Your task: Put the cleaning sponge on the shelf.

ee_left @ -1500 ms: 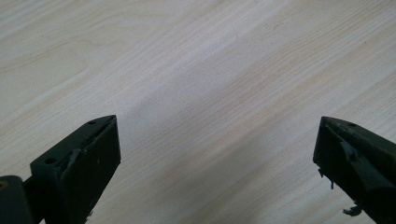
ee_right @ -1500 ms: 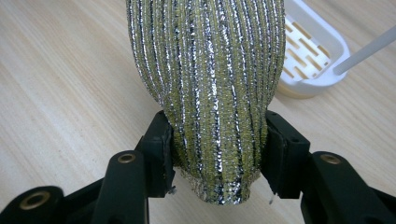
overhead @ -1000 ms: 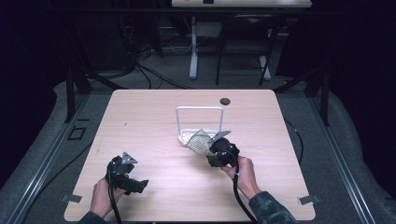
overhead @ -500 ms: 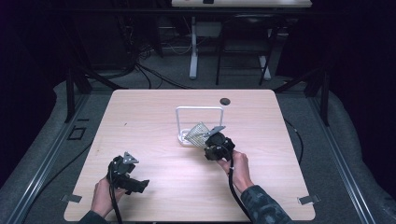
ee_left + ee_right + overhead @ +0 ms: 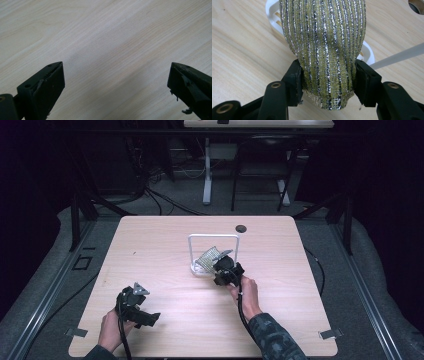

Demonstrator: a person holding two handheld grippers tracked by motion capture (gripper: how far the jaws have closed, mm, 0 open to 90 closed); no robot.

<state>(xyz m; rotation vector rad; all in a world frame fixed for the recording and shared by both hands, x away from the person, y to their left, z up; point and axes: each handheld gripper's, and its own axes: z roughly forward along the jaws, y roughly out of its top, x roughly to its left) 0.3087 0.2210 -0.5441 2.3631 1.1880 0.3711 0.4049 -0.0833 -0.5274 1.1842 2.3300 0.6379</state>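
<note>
The right tool (image 5: 328, 75), nearer the white rack (image 5: 197, 251), clenches glittery cloth (image 5: 324, 45); left tool (image 5: 115, 82) gapes, seemingly unmoved.

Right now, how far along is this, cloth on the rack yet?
Done: the right gripper is shut on the glittery striped cloth. In hand: the cloth is held up at the white rack, just over its base. Left: it looks not yet draped over the top bar, so hanging and release remain, if that is the goal. The left gripper is open over bare table.
</note>
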